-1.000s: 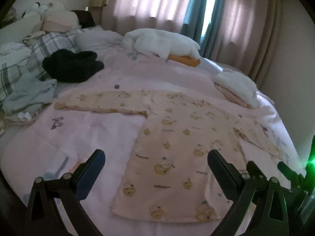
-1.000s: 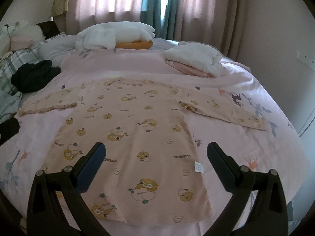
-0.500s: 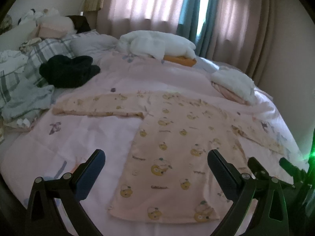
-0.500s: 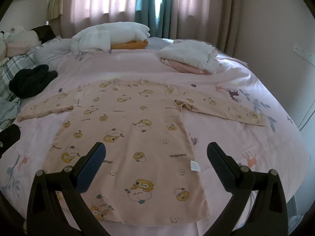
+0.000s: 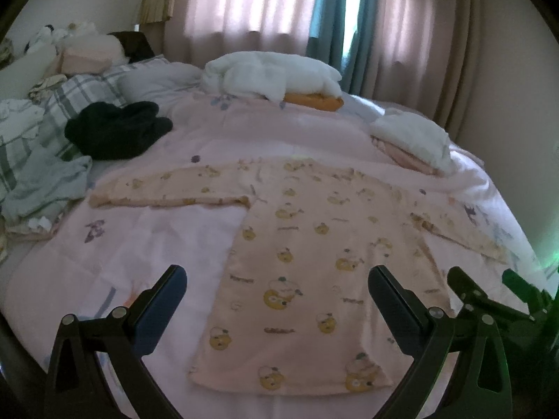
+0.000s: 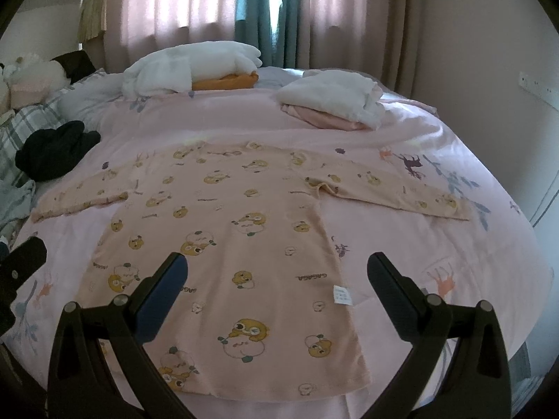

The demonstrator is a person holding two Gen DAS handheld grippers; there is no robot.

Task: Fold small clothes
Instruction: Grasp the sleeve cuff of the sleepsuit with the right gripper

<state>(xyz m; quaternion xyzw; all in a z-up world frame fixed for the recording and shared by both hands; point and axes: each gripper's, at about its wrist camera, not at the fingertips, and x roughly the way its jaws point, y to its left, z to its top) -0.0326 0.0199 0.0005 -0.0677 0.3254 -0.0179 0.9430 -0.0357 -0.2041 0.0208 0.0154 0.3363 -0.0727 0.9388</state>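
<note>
A small peach long-sleeved shirt (image 5: pixel 307 258) (image 6: pixel 227 237) with a cartoon animal print lies flat on the pink bed cover, both sleeves spread out sideways and its hem nearest me. A white label (image 6: pixel 341 294) shows at its right side seam. My left gripper (image 5: pixel 277 282) hovers open above the shirt's lower left part, holding nothing. My right gripper (image 6: pixel 277 272) hangs open over the lower middle of the shirt, also empty. The right gripper's fingers (image 5: pixel 468 289) show at the right edge of the left wrist view.
A folded white and pink pile (image 6: pixel 332 99) sits behind the shirt at the right. White bedding on an orange cushion (image 6: pixel 223 82) lies by the curtains. A black garment (image 5: pixel 115 129), plaid pillow (image 5: pixel 80 97) and light blue cloth (image 5: pixel 45 181) crowd the left side.
Both grippers have pulled back and risen slightly, so the shirt sits a little further off in both views. The shirt itself has not moved and both grippers stay open.
</note>
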